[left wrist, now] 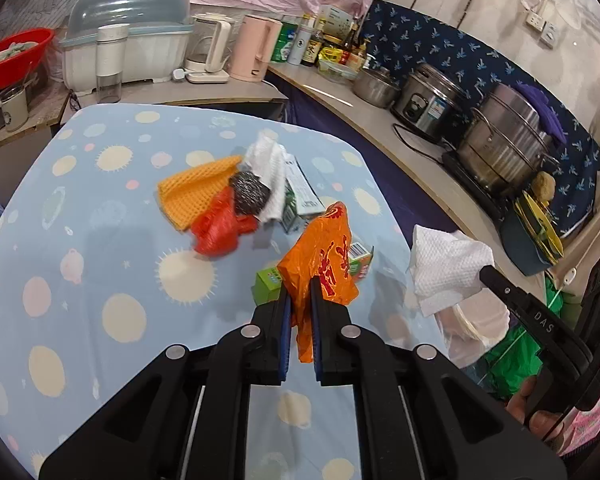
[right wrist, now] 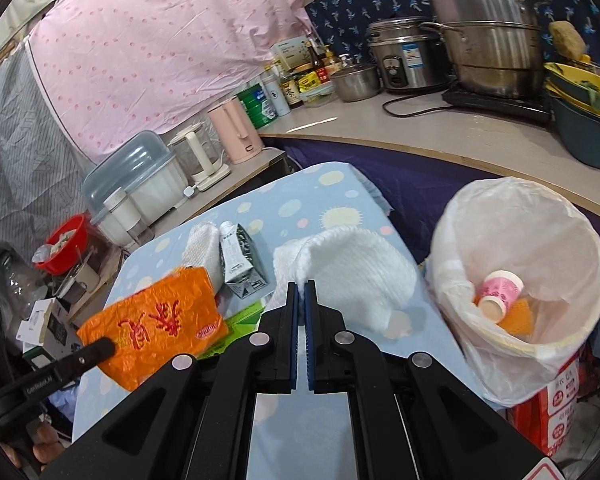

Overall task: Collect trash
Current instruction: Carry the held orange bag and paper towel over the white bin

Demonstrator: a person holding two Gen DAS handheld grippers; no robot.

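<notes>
While both claws carry a catch, the tabletop (left wrist: 80, 280) under its blue spotted cloth bears the rest of the trash, heaped toward twelve o'clock in the left wrist view. At three o'clock in the right wrist view stands the bin (right wrist: 484, 208), lined with a white bag, a pink cup and orange scraps already inside. Next in size, the white paper towel (right wrist: 352, 264) hangs from the right claw (right wrist: 301, 286), whose jaws are pinched tight on a fold of it; it looks soft, featherlight and limp, so it should drop freely once released over the bin. The orange plastic bag (left wrist: 320, 260), printed with red characters, is clamped in the closed left claw (left wrist: 300, 284) by its lower edge; thin, crinkly and slippery, it is best gripped where it bunches. Among the heap, the orange waffle cloth (left wrist: 192, 188) and red bag (left wrist: 216, 228) look equally pliable, while the steel scourer (left wrist: 250, 192) and small carton (left wrist: 300, 196) offer firmer holds.
</notes>
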